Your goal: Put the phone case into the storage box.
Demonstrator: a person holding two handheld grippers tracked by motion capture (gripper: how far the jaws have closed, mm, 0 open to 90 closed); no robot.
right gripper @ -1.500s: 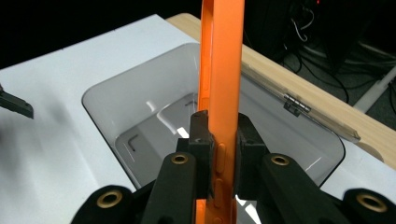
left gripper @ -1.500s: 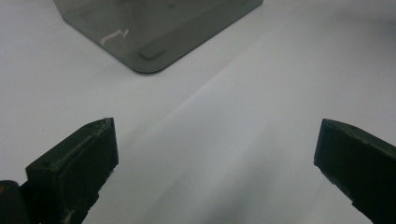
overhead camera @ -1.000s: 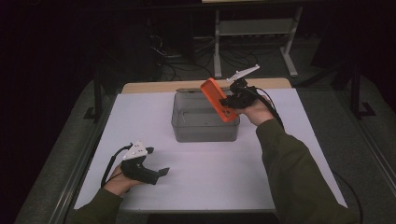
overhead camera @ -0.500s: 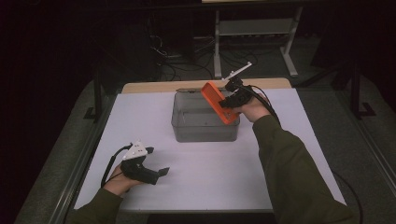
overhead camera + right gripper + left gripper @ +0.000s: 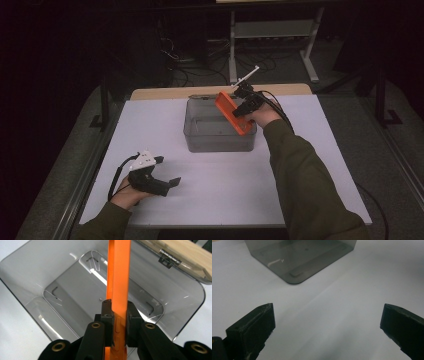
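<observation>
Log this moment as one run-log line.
right gripper: shut on orange phone, above grey bin | left gripper: open, empty, resting on table

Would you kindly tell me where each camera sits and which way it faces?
High view: above the near side, facing forward and down on the white table; both sleeves show.
Left gripper view: on the left tool, low over the table, jaws apart.
Right gripper view: on the right tool, looking down, jaws clamping the orange flat piece.
Shared: the grey bin.

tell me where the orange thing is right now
The flat orange piece is clamped in the right gripper, held tilted over the right end of the grey bin at the far middle of the table; the right gripper view looks down past it into the bin.
</observation>
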